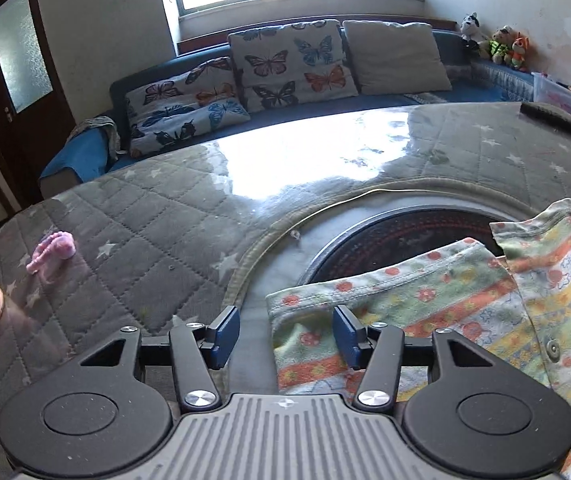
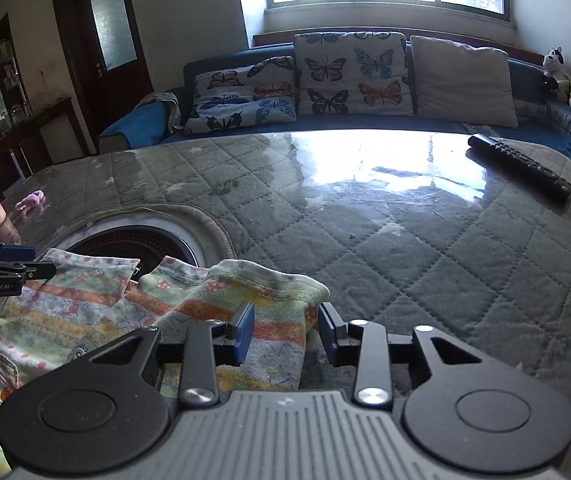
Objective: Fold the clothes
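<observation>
On the quilted table (image 2: 425,248), left to right: pink toy (image 1: 51,254) far left, then our left gripper (image 1: 287,334), jaws spread, straddling the left sleeve cuff of the printed baby garment (image 1: 425,312). Garment lies flat, partly over the round inset (image 1: 397,236). Right gripper (image 2: 285,330) also spread, around the right sleeve edge, not pinching. Remote (image 2: 521,168) sits well apart. Risk, we think: closing the 2 grippers on 1 fabric layer only, so the sleeves slip and bunch.
</observation>
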A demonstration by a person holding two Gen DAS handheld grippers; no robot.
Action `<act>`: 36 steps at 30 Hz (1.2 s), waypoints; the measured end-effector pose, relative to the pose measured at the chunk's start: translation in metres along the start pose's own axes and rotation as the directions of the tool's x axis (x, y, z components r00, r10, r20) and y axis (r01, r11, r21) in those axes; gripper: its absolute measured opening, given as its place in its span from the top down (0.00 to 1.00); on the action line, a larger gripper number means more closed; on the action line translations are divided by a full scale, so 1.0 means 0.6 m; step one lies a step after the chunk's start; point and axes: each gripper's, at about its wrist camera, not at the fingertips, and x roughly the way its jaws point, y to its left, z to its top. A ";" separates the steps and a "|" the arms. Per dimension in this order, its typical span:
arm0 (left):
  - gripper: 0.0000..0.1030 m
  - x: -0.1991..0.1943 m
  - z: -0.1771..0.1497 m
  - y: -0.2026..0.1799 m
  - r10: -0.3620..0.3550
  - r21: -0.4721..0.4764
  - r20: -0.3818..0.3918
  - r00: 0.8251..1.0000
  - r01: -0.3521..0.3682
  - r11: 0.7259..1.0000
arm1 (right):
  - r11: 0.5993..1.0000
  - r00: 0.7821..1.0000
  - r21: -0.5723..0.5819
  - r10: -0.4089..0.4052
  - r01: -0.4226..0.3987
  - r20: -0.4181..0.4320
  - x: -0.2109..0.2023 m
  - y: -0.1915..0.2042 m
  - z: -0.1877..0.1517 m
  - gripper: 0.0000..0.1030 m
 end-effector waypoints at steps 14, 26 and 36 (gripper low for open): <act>0.96 -0.023 0.046 -0.012 0.007 -0.001 0.172 0.985 -0.007 1.000 | 0.999 0.996 -0.033 -0.040 0.043 0.081 0.009 0.026 0.017 0.88; 0.63 -0.022 0.011 -0.037 0.002 0.080 0.102 0.995 -0.010 0.997 | 0.986 0.999 -0.165 0.010 -0.003 0.039 -0.022 0.081 -0.002 0.49; 0.54 -0.091 -0.075 -0.096 -0.093 0.223 0.091 0.991 0.071 0.972 | 0.913 0.980 -0.356 0.177 -0.200 -0.095 -0.075 0.210 -0.102 0.42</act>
